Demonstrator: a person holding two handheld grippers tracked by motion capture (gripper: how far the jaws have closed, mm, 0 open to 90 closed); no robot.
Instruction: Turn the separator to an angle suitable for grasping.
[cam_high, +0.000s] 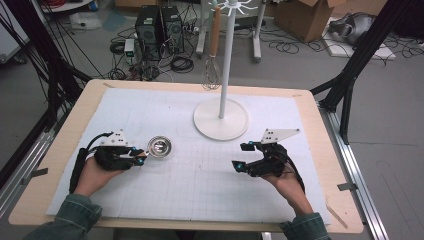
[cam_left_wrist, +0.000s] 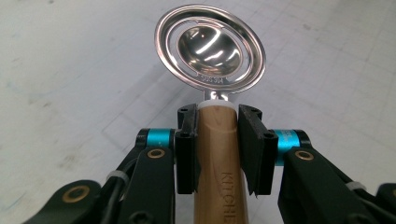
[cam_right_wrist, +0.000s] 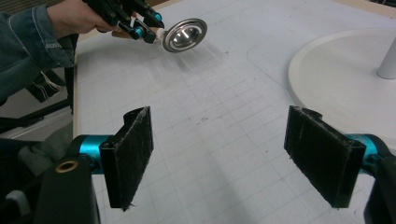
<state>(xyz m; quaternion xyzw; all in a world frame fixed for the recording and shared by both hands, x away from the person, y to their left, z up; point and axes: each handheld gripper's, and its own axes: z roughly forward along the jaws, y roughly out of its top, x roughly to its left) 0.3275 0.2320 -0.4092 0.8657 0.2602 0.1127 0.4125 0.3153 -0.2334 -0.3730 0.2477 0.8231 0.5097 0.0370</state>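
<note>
Grip: the left gripper (cam_left_wrist: 218, 140) is clamped on the wooden handle (cam_left_wrist: 219, 163) of the egg separator (cam_left_wrist: 210, 53).
Other claw: the right gripper (cam_right_wrist: 229, 158) stands wide open and empty.
Where: the separator hangs just above the white mat (cam_high: 200, 170), left of the stand (cam_high: 221, 120).
Axis: handle to bowl, bowl pointing away from the hand (roughly level).
Risk: the smooth handle could twist or slide between the pads, since the steel head overhangs; it could also knock the whisk (cam_high: 212, 70) hanging on the stand.

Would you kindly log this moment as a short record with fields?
held tool: egg separator with steel cup and wooden handle
left tongs: shut on the handle
right tongs: open, nothing between them, above the white mat
rack: white stand with a whisk hanging from it
</note>
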